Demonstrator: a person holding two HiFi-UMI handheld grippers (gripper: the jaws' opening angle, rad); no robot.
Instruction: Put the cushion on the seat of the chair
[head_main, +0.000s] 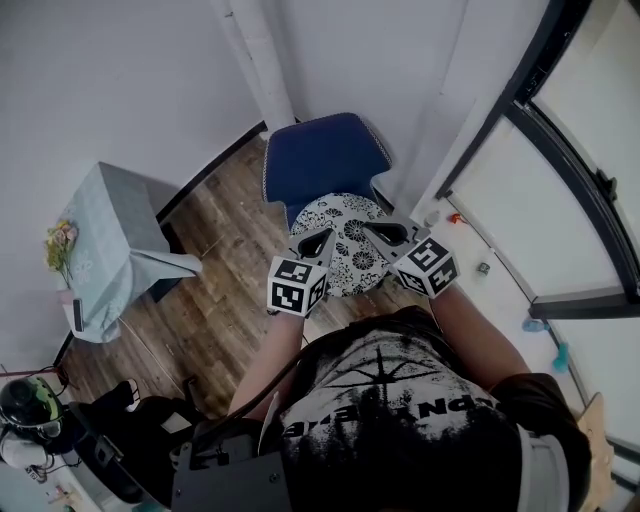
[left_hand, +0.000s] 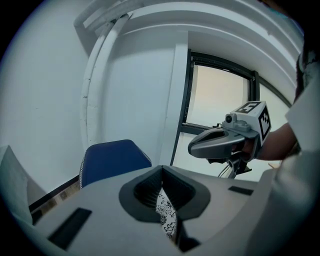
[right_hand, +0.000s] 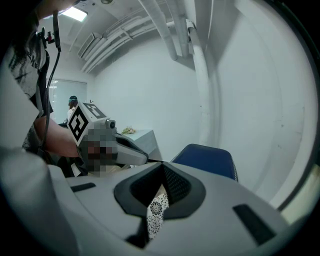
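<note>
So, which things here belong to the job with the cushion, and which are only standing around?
Part of the job: patterned cushion, blue chair, left gripper and right gripper, both shut on the cushion.
Only standing around: cloth-covered side table, flowers on it.

seat of chair hidden behind cushion

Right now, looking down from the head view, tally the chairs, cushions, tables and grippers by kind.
chair: 1
cushion: 1
table: 1
grippers: 2, the left gripper and the right gripper
total: 5
</note>
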